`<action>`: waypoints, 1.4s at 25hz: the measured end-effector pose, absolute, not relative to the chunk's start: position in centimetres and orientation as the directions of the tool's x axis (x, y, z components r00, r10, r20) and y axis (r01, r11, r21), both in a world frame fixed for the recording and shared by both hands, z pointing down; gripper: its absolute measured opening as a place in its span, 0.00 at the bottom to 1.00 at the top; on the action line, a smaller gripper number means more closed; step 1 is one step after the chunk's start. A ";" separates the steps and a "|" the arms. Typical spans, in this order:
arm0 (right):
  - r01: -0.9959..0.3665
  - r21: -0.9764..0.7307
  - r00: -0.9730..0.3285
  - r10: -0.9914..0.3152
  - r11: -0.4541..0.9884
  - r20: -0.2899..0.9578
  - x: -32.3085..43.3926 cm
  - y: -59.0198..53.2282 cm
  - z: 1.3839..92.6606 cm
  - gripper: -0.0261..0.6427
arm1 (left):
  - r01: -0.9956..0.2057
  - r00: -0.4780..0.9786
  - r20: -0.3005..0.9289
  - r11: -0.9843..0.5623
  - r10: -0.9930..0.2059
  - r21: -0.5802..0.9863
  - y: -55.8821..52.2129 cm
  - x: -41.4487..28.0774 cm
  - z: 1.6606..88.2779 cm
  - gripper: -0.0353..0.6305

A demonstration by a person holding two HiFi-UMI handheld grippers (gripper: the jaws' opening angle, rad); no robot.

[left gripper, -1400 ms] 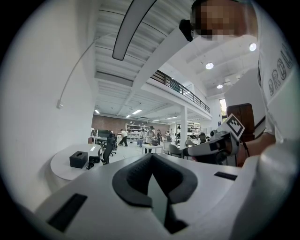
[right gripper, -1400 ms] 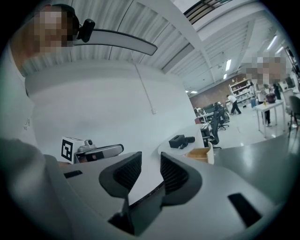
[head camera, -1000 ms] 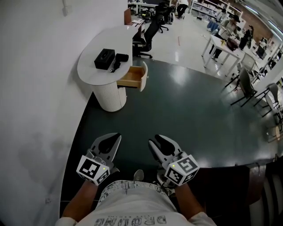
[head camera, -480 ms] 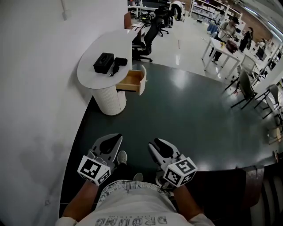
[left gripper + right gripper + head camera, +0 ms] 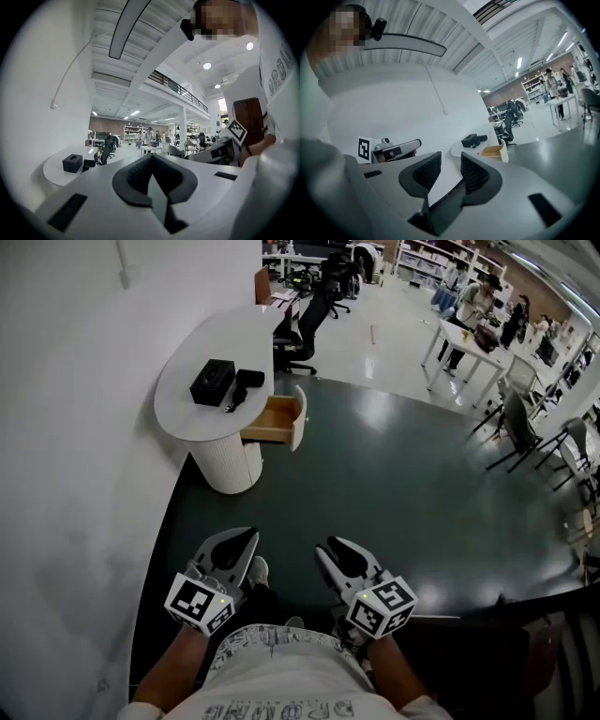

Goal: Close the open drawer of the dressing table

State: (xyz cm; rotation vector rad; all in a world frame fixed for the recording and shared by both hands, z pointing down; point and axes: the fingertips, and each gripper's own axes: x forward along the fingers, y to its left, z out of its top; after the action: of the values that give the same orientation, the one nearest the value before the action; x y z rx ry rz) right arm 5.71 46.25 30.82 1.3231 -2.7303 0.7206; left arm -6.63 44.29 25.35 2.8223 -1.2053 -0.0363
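Holding the white left gripper [image 5: 246,536] low in front of the waist, with its dark-padded jaws brought together tip to tip and gripping nothing. Holding the white right gripper [image 5: 328,547] just beside it, apart from it, with jaws parted by a narrow gap and empty, showing only pale wall through the gap in the right gripper view. Pointing both forward over a dark green glossy floor [image 5: 394,493]. Standing well apart from the white oval-topped dressing table [image 5: 178,409], set against the white wall [image 5: 66,446] on a ribbed cylindrical white base [image 5: 225,465]. Seeing its light wooden drawer with a white front [image 5: 277,418] pulled out to the right from under the top, well ahead of both grippers and touched by neither. Noting on the tabletop a black rectangular box [image 5: 212,382] and, just to its right, a smaller black object [image 5: 246,381], too small to identify. Catching the same drawer to the right of the jaws in the right gripper view, open side up. Making out beyond the table a black office chair [image 5: 309,324], and farther right white tables [image 5: 459,338] with people near them.
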 end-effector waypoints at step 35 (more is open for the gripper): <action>-0.817 -0.377 -0.555 -0.774 0.437 0.306 -4.4 17.8 32.4 0.23 | -0.632 0.773 0.036 -0.762 -0.634 0.143 14.3 -16.8 27.7 0.08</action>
State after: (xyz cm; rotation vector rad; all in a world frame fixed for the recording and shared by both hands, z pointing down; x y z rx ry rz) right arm -4.43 17.84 32.38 1.4359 -2.5882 0.7544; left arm -16.76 14.35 27.71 2.8183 -1.0125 -0.0220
